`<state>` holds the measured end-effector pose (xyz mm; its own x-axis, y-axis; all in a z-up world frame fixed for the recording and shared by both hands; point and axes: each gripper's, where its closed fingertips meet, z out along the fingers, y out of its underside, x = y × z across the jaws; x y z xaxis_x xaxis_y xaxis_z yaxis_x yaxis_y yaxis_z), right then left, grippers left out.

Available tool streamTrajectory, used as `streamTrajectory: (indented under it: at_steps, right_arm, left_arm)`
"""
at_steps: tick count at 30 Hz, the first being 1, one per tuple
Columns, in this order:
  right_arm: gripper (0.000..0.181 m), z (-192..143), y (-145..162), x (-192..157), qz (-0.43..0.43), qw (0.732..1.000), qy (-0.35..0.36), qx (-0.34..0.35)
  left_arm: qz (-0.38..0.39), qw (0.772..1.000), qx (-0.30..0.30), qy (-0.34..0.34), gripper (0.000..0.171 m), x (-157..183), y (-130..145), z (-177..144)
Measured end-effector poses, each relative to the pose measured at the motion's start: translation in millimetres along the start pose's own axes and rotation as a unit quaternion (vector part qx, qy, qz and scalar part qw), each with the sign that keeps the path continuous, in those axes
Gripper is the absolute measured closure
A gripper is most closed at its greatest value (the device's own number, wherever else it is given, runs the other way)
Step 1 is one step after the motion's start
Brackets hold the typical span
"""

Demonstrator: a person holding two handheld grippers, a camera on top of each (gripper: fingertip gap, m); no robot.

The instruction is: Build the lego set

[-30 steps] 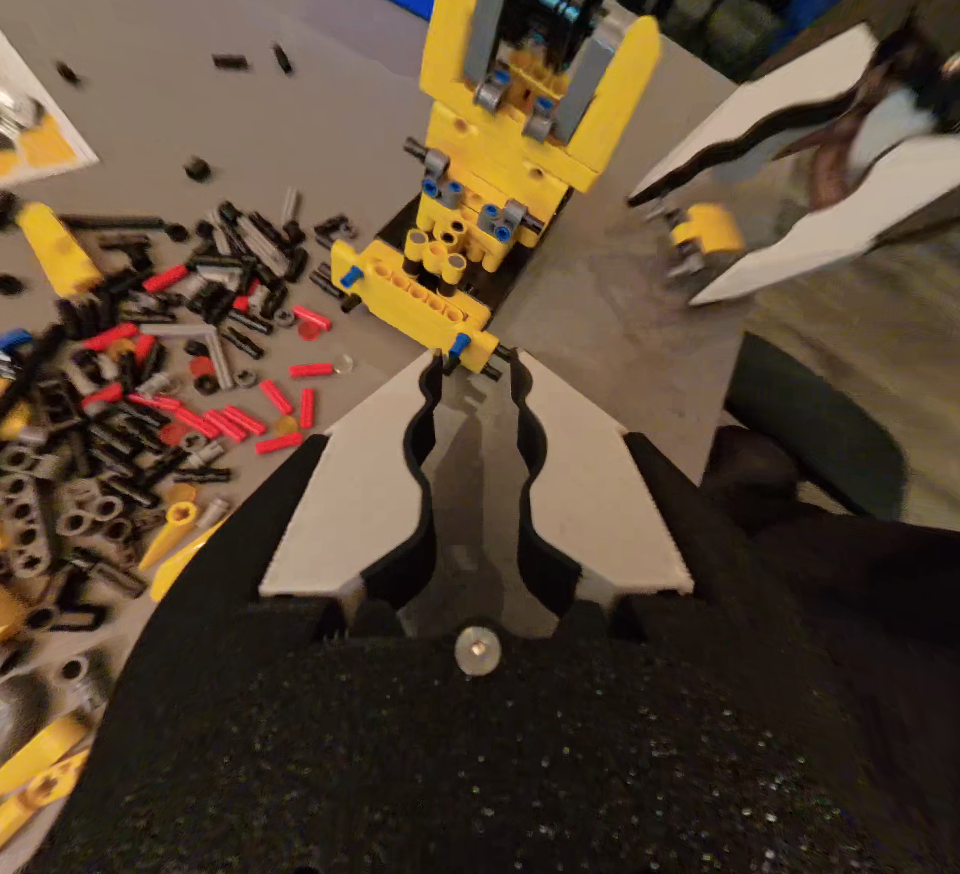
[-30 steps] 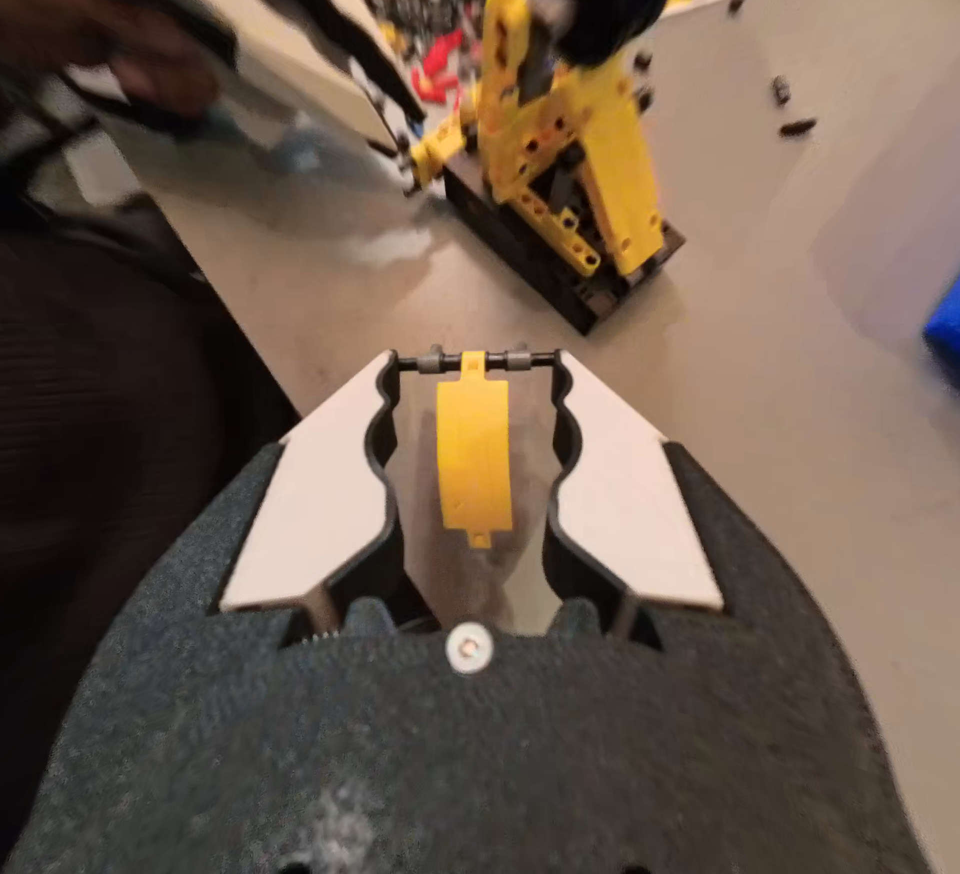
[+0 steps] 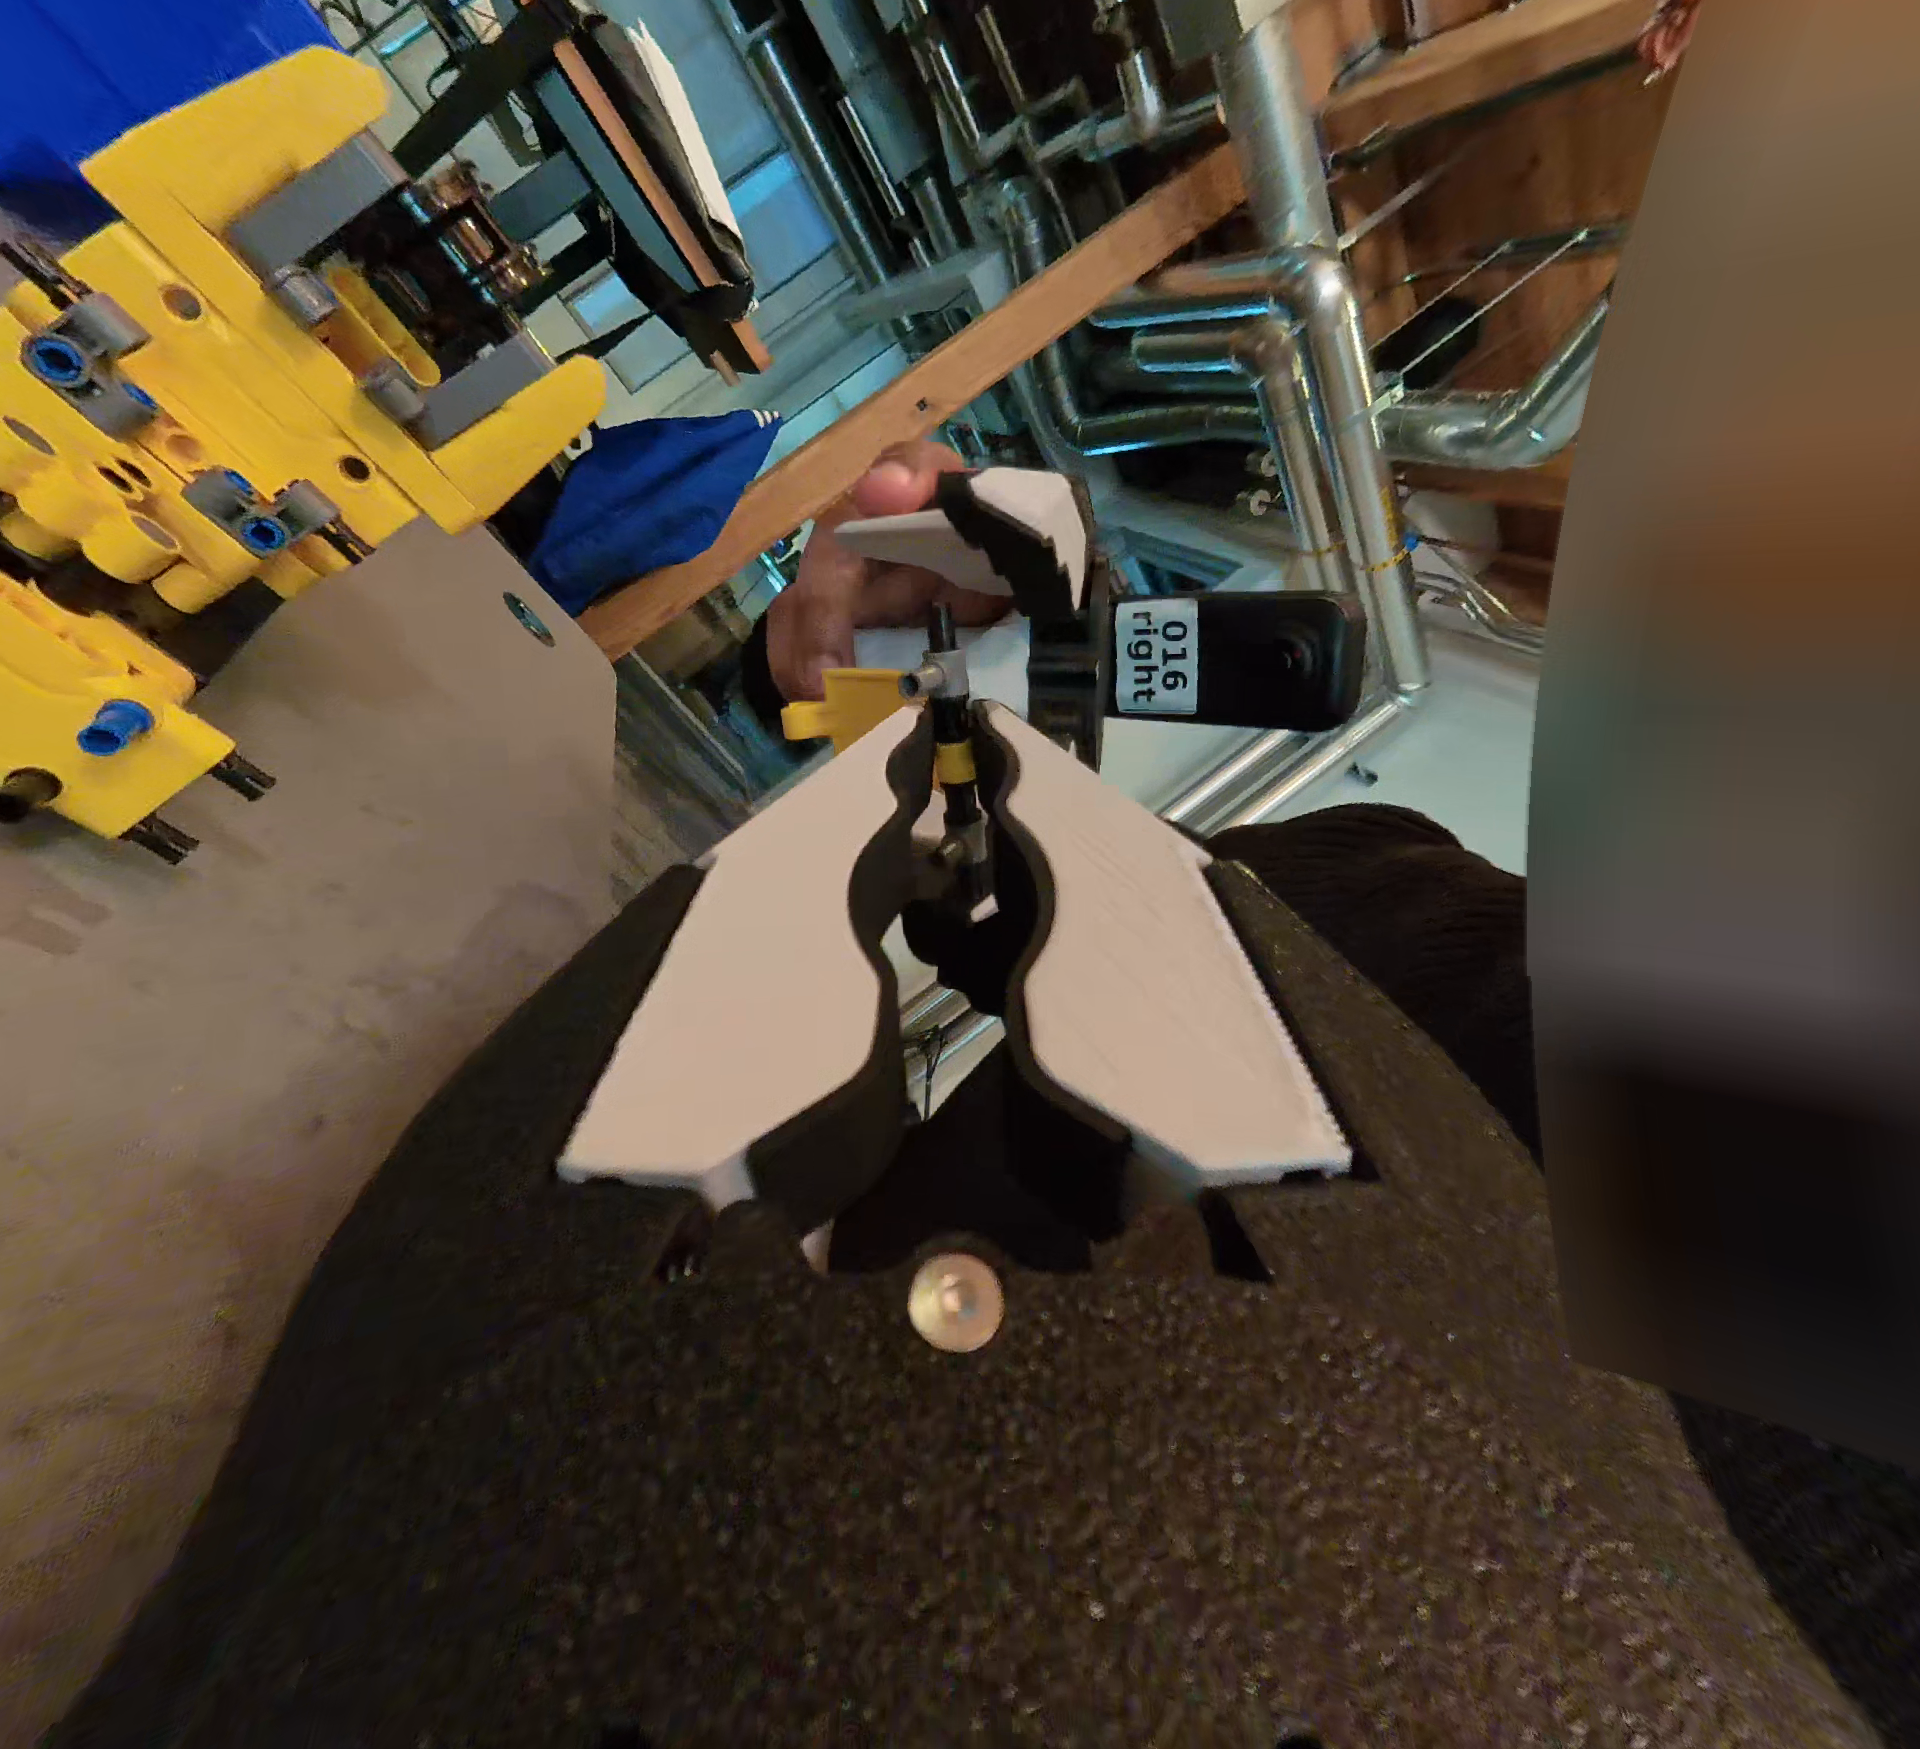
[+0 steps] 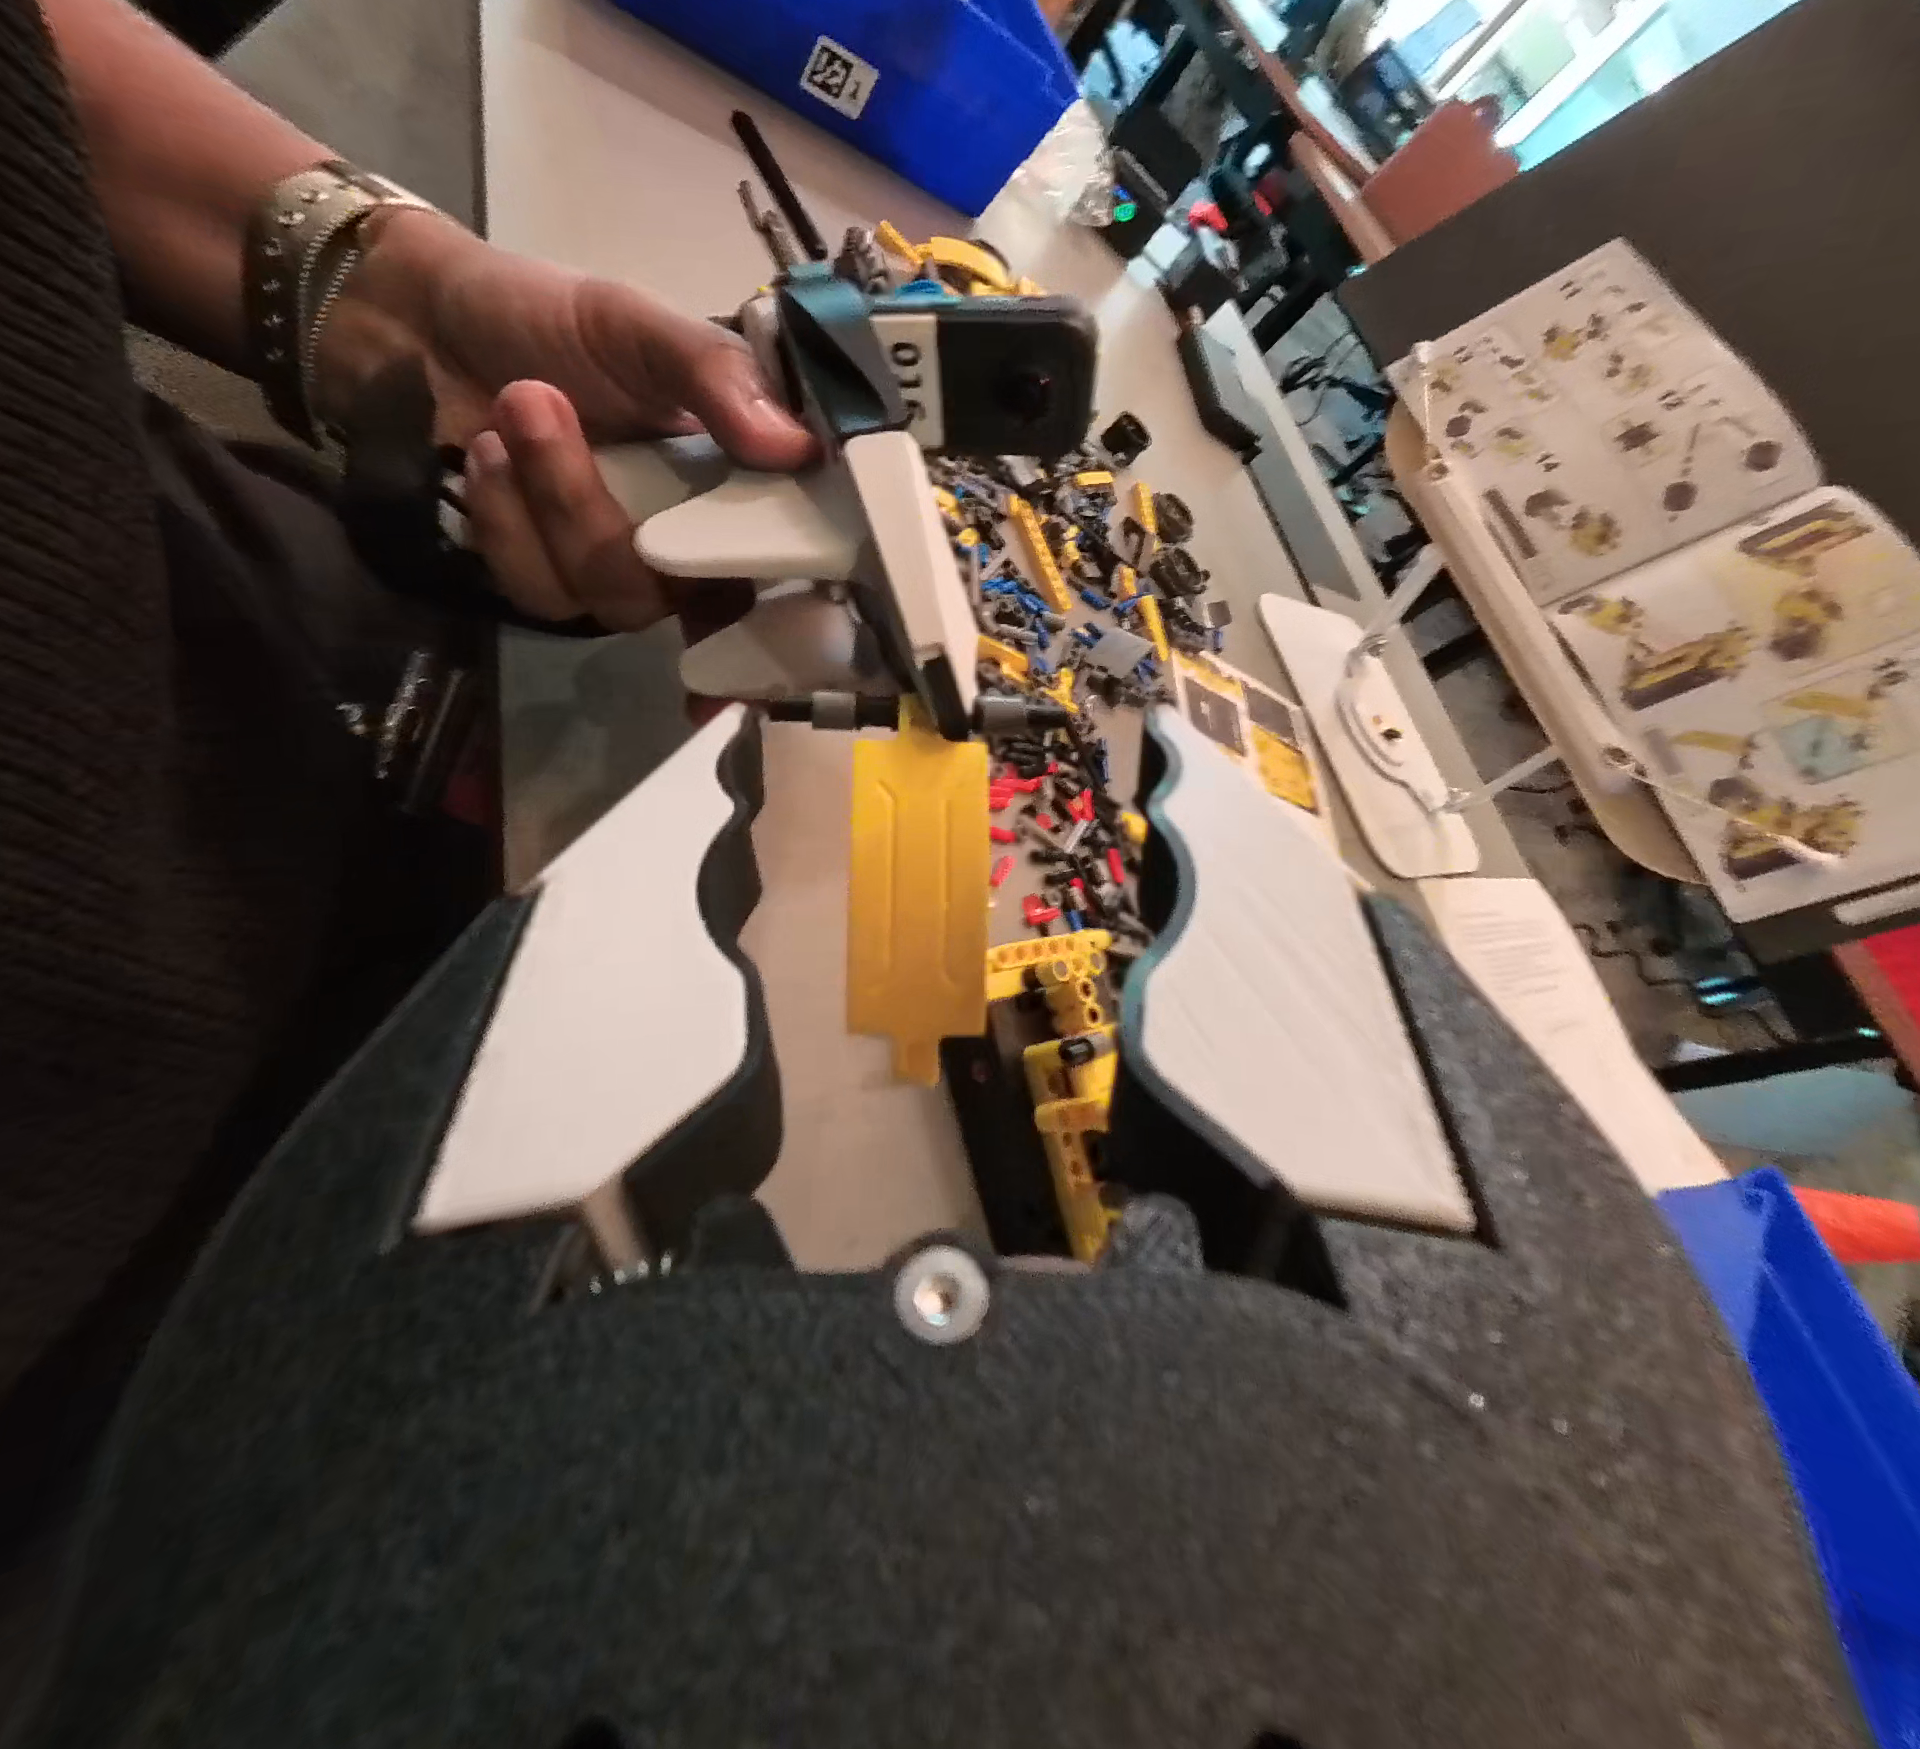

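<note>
Between my two tools, up off the surface [image 4: 623,172], I am watching a small assembly change hands: a black axle [image 3: 954,769] carrying grey bushes and a curved yellow panel [image 4: 918,889] that hangs from it. My left tool [image 3: 951,743] is clamping the axle at its middle, fingers nearly together around the rod where the panel's yellow collar sits. My right tool [image 4: 940,743] is standing wide open, its fingers either side of the panel and not touching it, so the piece is hanging on the left grip alone.

In the right wrist view the left tool [image 4: 951,697] is coming in from above, held in a person's hand [image 4: 582,452], with its tip pinching the axle between two grey bushes [image 4: 836,710]. Below the panel I am seeing the yellow model [image 4: 1070,1055] on its black base, and beyond it a loose pile of small parts [image 4: 1060,577] and an open instruction booklet [image 4: 1662,577] on a stand. A blue bin [image 4: 810,6] is sitting at the far end of the surface.

I am judging the piece very light, hard and smooth plastic. The thin round axle looks liable to roll or slip in the fingers, and the panel looks free to swing on it. The bare stretch of axle beside a bush seems the surest hold; the panel's flat faces would also take a pinch.
</note>
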<state>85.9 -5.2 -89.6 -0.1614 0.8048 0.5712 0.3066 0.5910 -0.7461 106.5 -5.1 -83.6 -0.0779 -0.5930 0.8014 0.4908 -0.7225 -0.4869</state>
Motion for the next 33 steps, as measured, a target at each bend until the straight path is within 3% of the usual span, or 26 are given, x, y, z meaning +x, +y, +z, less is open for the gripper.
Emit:
streamTrajectory:
  at_steps: [4, 7, 22, 29, 33]
  right_arm:
    - [0.110, 1, 4, -7, 0.032, 0.999, -0.043, -0.006]
    - [0.125, -2, 1, -10, 0.029, 0.998, -0.063, 0.009]
    - [0.125, 0, 8, -18, -0.012, 0.994, -0.106, -0.035]
    - [0.125, 5, 2, -8, 0.057, 0.992, -0.109, -0.032]
    - [0.124, 12, 5, -5, 0.039, 0.995, -0.080, -0.037]
  left_arm:
    - [0.014, 1.000, -0.020, 0.000, 0.166, 2, 6, 4]
    - [0.014, 1.000, -0.021, 0.002, 0.166, 3, 6, 4]
    - [0.015, 0.999, -0.043, -0.018, 0.166, -7, 12, 1]
    - [0.028, 0.999, 0.000, -0.020, 0.165, -3, 0, -1]
    - [0.003, 0.999, 0.032, -0.012, 0.166, -5, -7, -4]
